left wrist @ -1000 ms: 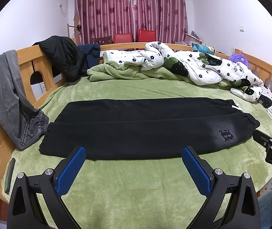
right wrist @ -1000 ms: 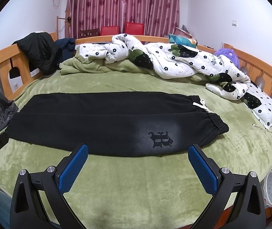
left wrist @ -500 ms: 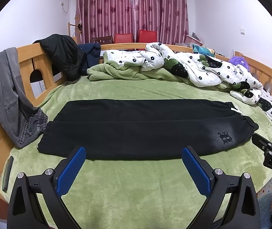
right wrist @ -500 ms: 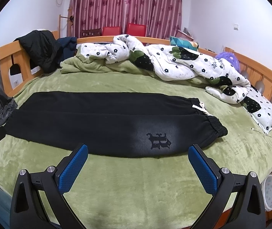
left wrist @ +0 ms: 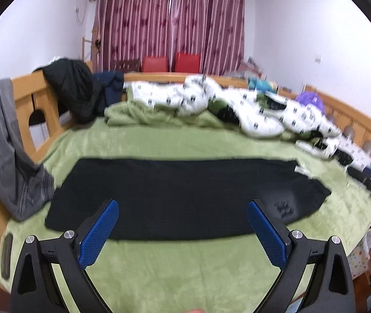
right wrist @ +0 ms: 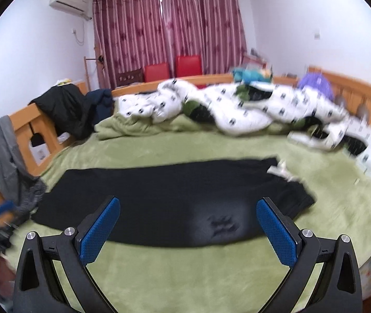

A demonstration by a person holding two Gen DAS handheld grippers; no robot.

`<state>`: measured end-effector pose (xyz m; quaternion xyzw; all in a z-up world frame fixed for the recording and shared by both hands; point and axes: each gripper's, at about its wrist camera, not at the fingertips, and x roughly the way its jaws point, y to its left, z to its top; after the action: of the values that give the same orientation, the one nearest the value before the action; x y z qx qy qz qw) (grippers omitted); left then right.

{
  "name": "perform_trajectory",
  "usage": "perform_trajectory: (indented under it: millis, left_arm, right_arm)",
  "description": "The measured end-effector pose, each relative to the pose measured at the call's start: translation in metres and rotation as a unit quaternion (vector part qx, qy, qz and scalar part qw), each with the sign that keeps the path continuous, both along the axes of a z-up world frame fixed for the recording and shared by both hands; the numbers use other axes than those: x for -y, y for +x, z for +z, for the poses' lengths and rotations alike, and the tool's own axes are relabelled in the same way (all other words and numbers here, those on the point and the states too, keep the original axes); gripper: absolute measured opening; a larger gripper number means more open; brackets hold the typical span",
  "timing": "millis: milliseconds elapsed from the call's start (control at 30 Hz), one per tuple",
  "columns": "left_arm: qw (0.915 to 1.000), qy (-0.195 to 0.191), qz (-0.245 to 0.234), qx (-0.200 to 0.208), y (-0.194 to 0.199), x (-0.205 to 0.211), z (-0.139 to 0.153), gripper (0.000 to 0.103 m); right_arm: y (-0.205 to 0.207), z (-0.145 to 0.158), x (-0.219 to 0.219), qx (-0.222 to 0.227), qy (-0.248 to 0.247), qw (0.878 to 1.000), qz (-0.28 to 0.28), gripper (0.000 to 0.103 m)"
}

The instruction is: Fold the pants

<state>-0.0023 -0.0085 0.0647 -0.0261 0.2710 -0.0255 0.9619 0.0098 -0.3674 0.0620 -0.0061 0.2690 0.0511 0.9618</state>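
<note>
Left wrist view: the left gripper (left wrist: 183,230) sits low at the bottom centre, blue pads (left wrist: 98,234) spread wide apart with nothing between them, levelled over the green blanket (left wrist: 185,268).
Right wrist view: the right gripper (right wrist: 188,230) holds the same pose at the bottom centre, fingers splayed and empty, aimed across the bed (both views are motion-blurred).
Pants: black sweatpants (left wrist: 185,195) lie flat across mid-frame, already doubled leg on leg, with the waistband and white drawstring (right wrist: 280,169) at right and the cuffs at left; the near hem runs just behind both sets of fingertips, though contact cannot be judged.
Logo: a dark emblem (right wrist: 223,225) near the waist end, lower right of the pants.
Surroundings: grey jeans (left wrist: 5,151) hang over the wooden bed frame (left wrist: 26,88) at left; a floral duvet (left wrist: 237,107) is heaped along the far side, upper right.
</note>
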Motion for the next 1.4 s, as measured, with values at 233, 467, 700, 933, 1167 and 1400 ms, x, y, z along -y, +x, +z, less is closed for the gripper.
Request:
perform_trajectory:
  millis: [233, 467, 700, 933, 1167, 1400]
  left_arm:
    - [0.9976, -0.040, 0.039, -0.042, 0.042, -0.056, -0.043, 0.100]
    - [0.9842, -0.085, 0.108, -0.111, 0.074, -0.126, -0.152, 0.083]
    - [0.9563, -0.198, 0.143, -0.161, 0.088, -0.170, -0.229, 0.081]
    - [0.9388, -0.257, 0.181, -0.141, 0.121, -0.194, -0.258, 0.066]
    - [0.9525, -0.227, 0.168, -0.114, 0.142, -0.204, -0.221, 0.010]
    - [0.9733, -0.172, 0.146, -0.042, 0.212, -0.196, -0.155, 0.010]
  right_arm:
    - [0.044, -0.062, 0.038, -0.088, -0.007, 0.996, 0.002, 0.088]
    - [0.085, -0.167, 0.088, -0.172, 0.029, 0.985, -0.021, 0.065]
    - [0.116, -0.227, 0.130, -0.205, 0.115, 0.970, -0.062, 0.065]
    - [0.146, -0.246, 0.145, -0.184, 0.197, 0.960, -0.079, 0.059]
    - [0.158, -0.194, 0.126, -0.121, 0.173, 0.976, -0.050, 0.016]
    - [0.212, -0.137, 0.124, -0.077, 0.186, 0.979, -0.017, 0.015]
